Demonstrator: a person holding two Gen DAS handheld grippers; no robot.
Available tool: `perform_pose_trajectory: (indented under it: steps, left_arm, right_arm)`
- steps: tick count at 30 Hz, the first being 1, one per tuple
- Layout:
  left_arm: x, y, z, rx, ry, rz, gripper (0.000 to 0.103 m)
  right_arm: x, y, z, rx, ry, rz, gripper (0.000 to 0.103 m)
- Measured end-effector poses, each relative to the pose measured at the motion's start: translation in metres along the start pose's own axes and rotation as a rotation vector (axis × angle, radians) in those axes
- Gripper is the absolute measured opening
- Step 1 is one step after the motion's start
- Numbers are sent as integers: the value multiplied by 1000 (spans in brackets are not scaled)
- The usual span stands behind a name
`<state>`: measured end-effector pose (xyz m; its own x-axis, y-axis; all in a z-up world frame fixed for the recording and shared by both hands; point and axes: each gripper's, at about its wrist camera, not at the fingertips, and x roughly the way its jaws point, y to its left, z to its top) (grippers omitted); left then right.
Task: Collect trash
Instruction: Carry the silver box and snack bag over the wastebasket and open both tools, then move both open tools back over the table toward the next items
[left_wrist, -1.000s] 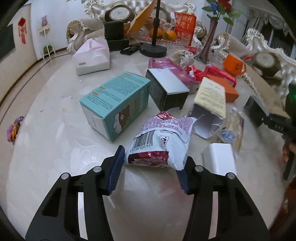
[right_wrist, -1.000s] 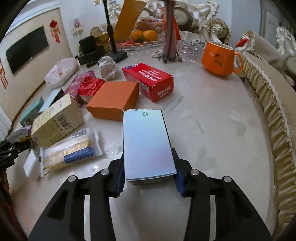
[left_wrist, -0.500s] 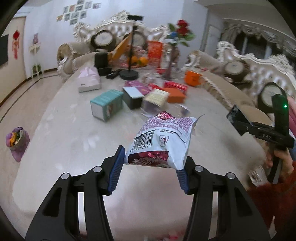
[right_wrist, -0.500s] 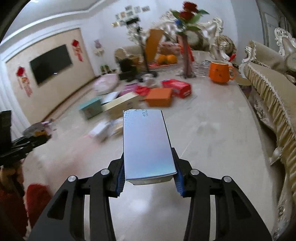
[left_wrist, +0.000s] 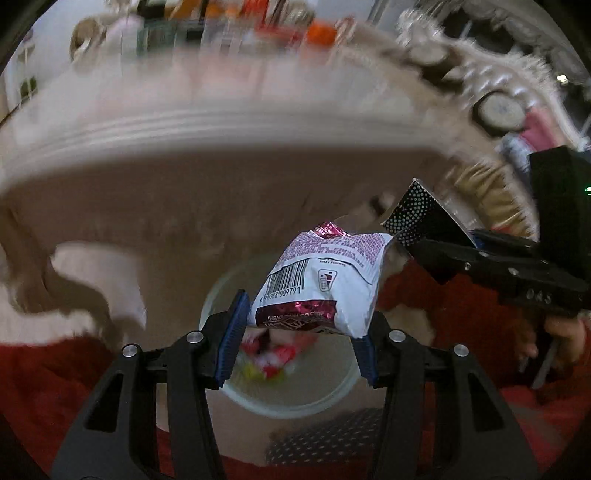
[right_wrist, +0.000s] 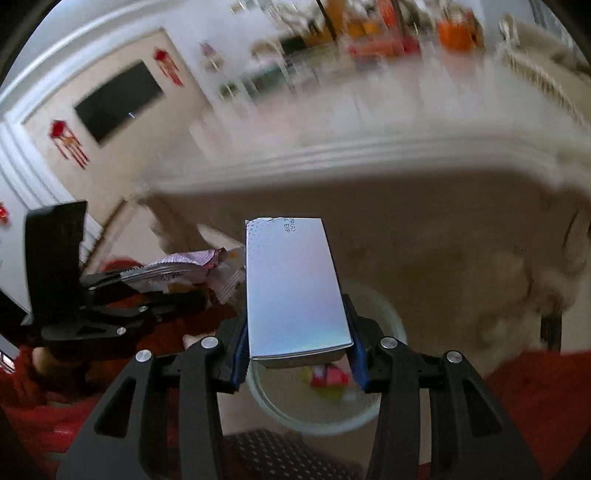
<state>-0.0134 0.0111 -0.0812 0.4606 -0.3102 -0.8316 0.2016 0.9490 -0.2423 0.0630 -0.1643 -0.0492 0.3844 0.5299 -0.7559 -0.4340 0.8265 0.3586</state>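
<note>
My left gripper (left_wrist: 297, 338) is shut on a white and maroon snack packet (left_wrist: 321, 284) with a barcode. Straight below it stands a round pale bin (left_wrist: 325, 398) on the floor, with bright wrappers inside. My right gripper (right_wrist: 297, 349) is shut on a silvery box (right_wrist: 291, 288), and the same bin (right_wrist: 354, 417) lies under it. In the left wrist view the right gripper (left_wrist: 491, 266) and its box (left_wrist: 417, 218) show at the right. The left gripper (right_wrist: 147, 291) with the packet (right_wrist: 181, 266) shows at the left in the right wrist view.
The table's moulded edge (left_wrist: 221, 125) runs blurred above the bin, with boxes and an orange mug (right_wrist: 458, 29) far back on top. A person's red sleeves (left_wrist: 48, 387) and a hand (left_wrist: 565, 336) flank the bin. A dark patterned patch (right_wrist: 280, 454) lies before it.
Both grippers have swung off the tabletop and down past its edge, still holding the packet and the box. They now hang over the bin on the floor.
</note>
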Motion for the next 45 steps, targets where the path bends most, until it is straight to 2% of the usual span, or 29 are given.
perform_pose_trajectory:
  steps: [1, 3, 6, 8, 13, 16, 18, 19, 20, 30, 35, 36, 39, 41, 45]
  left_arm:
    - [21, 2, -7, -7, 36, 27, 51]
    - [50, 5, -18, -23, 95, 59, 51]
    - [80, 6, -30, -32, 175, 70, 51]
    - [85, 8, -32, -32, 191, 76, 51]
    - [88, 8, -33, -37, 191, 71, 51]
    - [88, 8, -35, -50, 212, 72, 61]
    - [90, 10, -37, -52, 225, 100, 69]
    - [90, 10, -38, -54, 230, 99, 71]
    - [90, 11, -38, -60, 232, 89, 73]
    - [96, 20, -40, -107, 249, 84, 74]
    - [97, 20, -40, -98, 251, 88, 75]
    - [96, 18, -40, -91, 246, 89, 78]
    - [90, 13, -39, -70, 221, 84, 81]
    - [79, 9, -36, -46, 183, 83, 81]
    - [32, 5, -20, -7, 62, 52, 82]
  right_arm:
    - [24, -6, -8, 13, 50, -47, 41]
    - [55, -14, -19, 32, 114, -80, 41]
    - [81, -20, -26, 64, 198, -65, 41]
    - [89, -17, -27, 36, 229, -80, 41]
    - [93, -12, -22, 17, 225, -96, 41]
    - [92, -11, -36, 20, 225, -108, 42]
    - [93, -12, -43, 30, 228, -118, 55]
    - [88, -15, -47, 32, 225, -130, 68]
    - [88, -15, -48, 31, 216, -149, 71]
    - [86, -23, -51, 69, 212, -167, 71]
    - [85, -23, -53, 61, 217, -174, 71]
    - [84, -23, -53, 59, 215, -174, 71]
    - [77, -21, -52, 52, 201, -170, 71]
    - [67, -18, -50, 50, 184, -157, 72]
    - [23, -6, -35, 33, 65, -116, 72]
